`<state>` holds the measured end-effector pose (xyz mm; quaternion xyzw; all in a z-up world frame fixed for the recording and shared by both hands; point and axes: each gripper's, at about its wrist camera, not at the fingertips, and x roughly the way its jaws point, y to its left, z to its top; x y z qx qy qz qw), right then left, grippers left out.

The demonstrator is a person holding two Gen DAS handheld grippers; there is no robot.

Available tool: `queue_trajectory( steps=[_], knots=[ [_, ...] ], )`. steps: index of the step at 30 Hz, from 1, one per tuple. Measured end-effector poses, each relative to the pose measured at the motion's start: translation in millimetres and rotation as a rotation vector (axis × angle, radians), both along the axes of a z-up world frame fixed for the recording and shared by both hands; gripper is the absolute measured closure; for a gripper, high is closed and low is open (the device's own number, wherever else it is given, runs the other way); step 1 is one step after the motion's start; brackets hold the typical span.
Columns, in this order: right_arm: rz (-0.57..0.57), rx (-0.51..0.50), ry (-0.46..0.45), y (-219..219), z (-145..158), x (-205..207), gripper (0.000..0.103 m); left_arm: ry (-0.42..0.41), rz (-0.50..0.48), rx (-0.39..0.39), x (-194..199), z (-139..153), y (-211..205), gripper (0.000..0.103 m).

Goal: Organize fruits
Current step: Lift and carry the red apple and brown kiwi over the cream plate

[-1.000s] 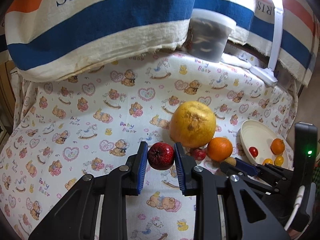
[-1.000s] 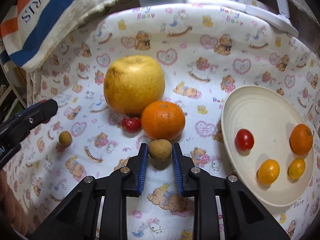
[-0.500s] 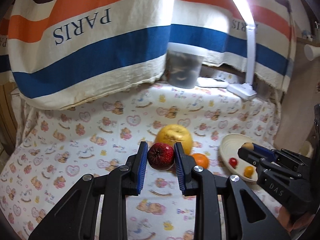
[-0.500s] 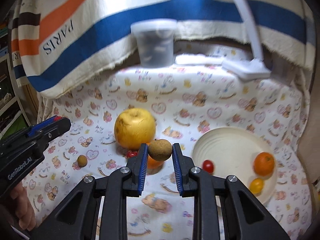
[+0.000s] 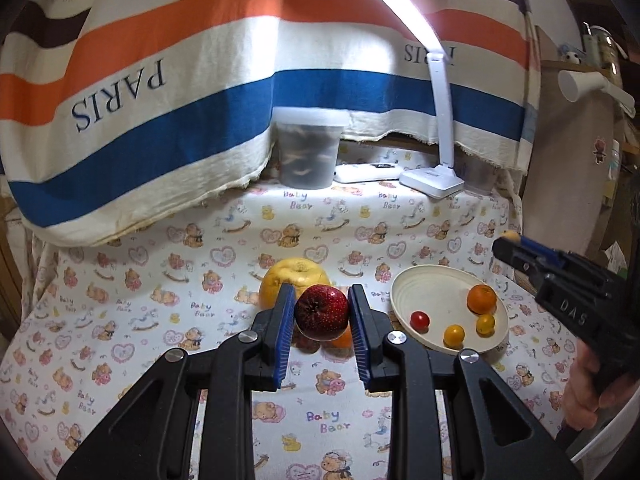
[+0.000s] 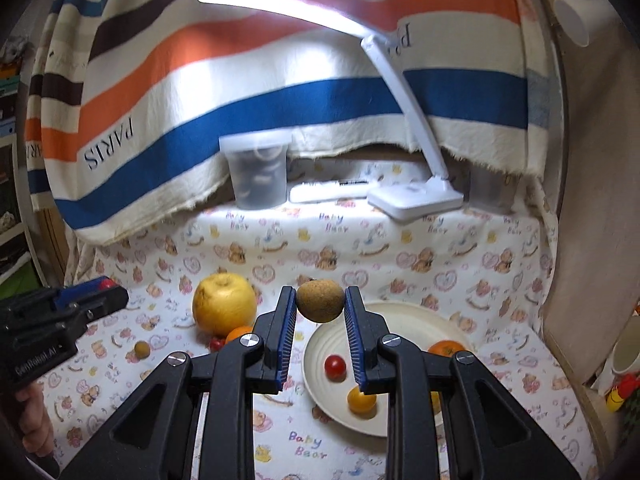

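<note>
Grip left: left gripper clenched on dark red fruit, pads square on its sides, fruit held in the air above the bear-print cloth.
Grip right: right gripper clamped on small brown fruit, held near the pad tips, above the far rim of the cream plate.
Plate load: cherry tomato, yellow tomato, mandarin already in it.
Left on cloth: big yellow citrus, second brown fruit, a few small ones.
Judgement: step is carry-to-plate. Lower each fruit close over a bare patch before releasing; round fruit likely rolls.
Risk: two grippers converging on one plate; go one at a time.
</note>
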<state>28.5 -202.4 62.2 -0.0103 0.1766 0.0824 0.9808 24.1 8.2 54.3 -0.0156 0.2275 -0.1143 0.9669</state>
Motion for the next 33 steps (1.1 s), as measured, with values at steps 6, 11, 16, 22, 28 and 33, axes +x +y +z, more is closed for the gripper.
queue_trajectory(
  steps=[6,11,16,22,28,33],
  knots=[
    [-0.02,-0.013,-0.043,-21.2,4.4,-7.3,0.078,0.014,-0.043,-0.049,-5.5,11.7,-1.8,0.077],
    [-0.055,0.037,-0.044,-47.4,0.7,-5.7,0.078,-0.029,-0.059,0.013,-10.1,26.8,-21.8,0.077],
    [-0.062,0.076,-0.039,-61.1,-1.5,-3.3,0.078,-0.059,-0.064,0.045,-2.1,39.3,-44.0,0.077],
    [-0.065,0.083,-0.021,-68.2,-6.5,0.9,0.078,-0.033,-0.097,0.027,26.0,41.9,-74.1,0.077],
    [-0.076,0.098,0.024,-74.0,-14.3,7.5,0.078,0.011,-0.141,0.025,44.3,27.9,-105.2,0.077],
    [-0.085,0.1,0.089,-77.4,-23.0,17.5,0.078,0.048,-0.154,0.077,53.0,5.2,-119.7,0.077]
  ],
)
